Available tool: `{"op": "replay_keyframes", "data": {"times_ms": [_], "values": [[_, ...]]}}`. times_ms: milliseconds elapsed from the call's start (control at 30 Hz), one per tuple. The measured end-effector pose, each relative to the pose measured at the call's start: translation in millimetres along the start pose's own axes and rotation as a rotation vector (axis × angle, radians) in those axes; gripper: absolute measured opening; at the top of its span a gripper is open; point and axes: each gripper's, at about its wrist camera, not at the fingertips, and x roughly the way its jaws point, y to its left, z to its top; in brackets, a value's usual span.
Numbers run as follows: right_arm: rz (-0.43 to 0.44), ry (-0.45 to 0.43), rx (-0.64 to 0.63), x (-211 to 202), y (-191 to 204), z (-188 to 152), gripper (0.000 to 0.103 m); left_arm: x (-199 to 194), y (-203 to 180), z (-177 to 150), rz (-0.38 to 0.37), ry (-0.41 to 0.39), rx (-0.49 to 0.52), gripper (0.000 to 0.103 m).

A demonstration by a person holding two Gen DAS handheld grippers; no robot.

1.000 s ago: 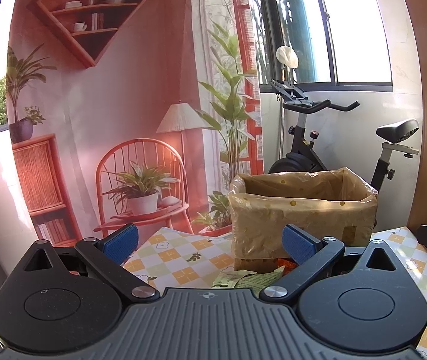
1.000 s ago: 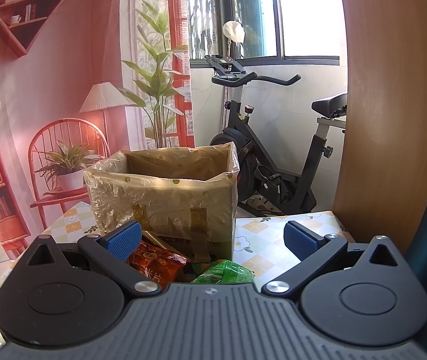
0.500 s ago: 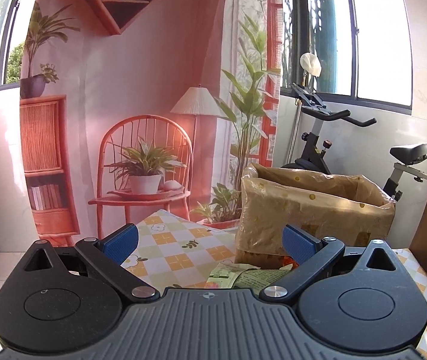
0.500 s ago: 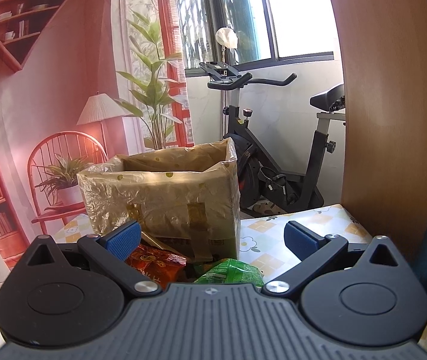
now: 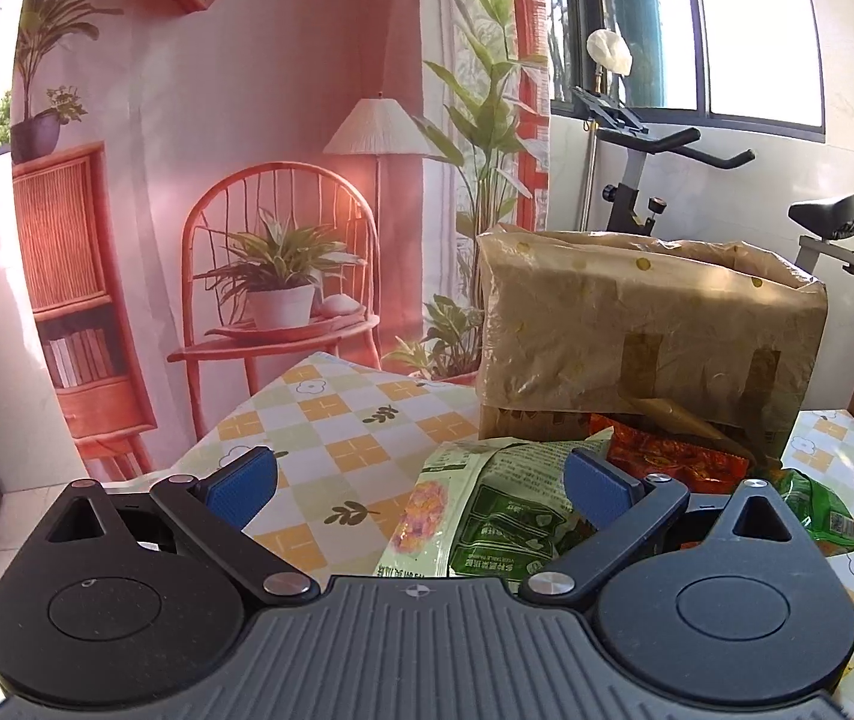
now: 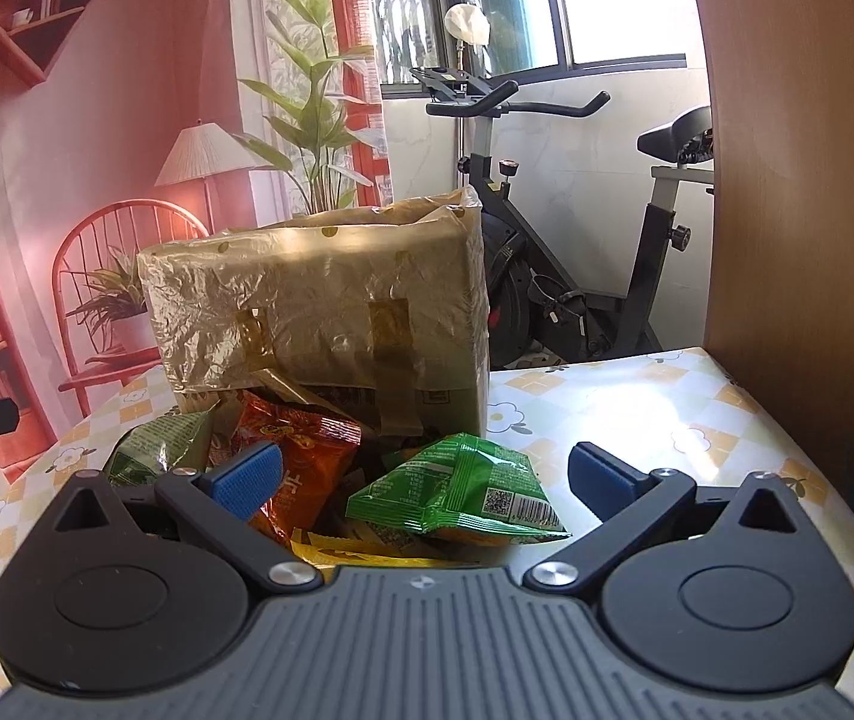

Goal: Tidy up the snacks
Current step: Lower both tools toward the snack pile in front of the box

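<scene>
Nearest each camera, two blue-padded fingers are seen spread wide apart on both tools: the left gripper [image 5: 419, 479] and the right gripper [image 6: 425, 476] are both released, and nothing is held between the jaws of either. Below them, one table covered in a yellow-and-white checked cloth with flower prints [image 6: 637, 414] is seen, and the snacks are heaped on it. From the right wrist, four packets can be counted: one bright green foil packet with a barcode [image 6: 464, 495] just past the gripper, one yellow packet [image 6: 354, 547] partly hidden under it, one orange-red crinkled packet [image 6: 297, 450] beside the left finger, and one dull green packet [image 6: 156, 451] further left. From the left wrist, a pale green printed packet [image 5: 487, 516] is seen lying flat between the fingers; whether it is the dull green one cannot be told. Behind the heap, touching it, one open cardboard box lined with brownish plastic film [image 6: 318, 312] is seen standing upright. Beyond the table, one black exercise bike [image 6: 553, 276] is seen under the window.
</scene>
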Motion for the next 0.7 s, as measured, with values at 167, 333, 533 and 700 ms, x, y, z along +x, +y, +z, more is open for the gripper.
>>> {"op": "replay_keyframes", "data": {"times_ms": [167,333,533,700], "values": [[0.020,0.030,0.007,11,0,-11,0.103,9,-3,-15,0.001,0.027,0.016,0.102],[0.028,0.059,0.011,21,-3,-18,0.103,14,-9,-25,-0.009,0.041,0.046,0.102],[0.008,0.084,0.019,29,-8,-24,0.103,16,-13,-32,-0.027,0.066,0.062,0.102],[0.000,0.083,-0.001,28,-10,-29,0.103,20,-14,-37,-0.063,0.111,0.049,0.099]]}}
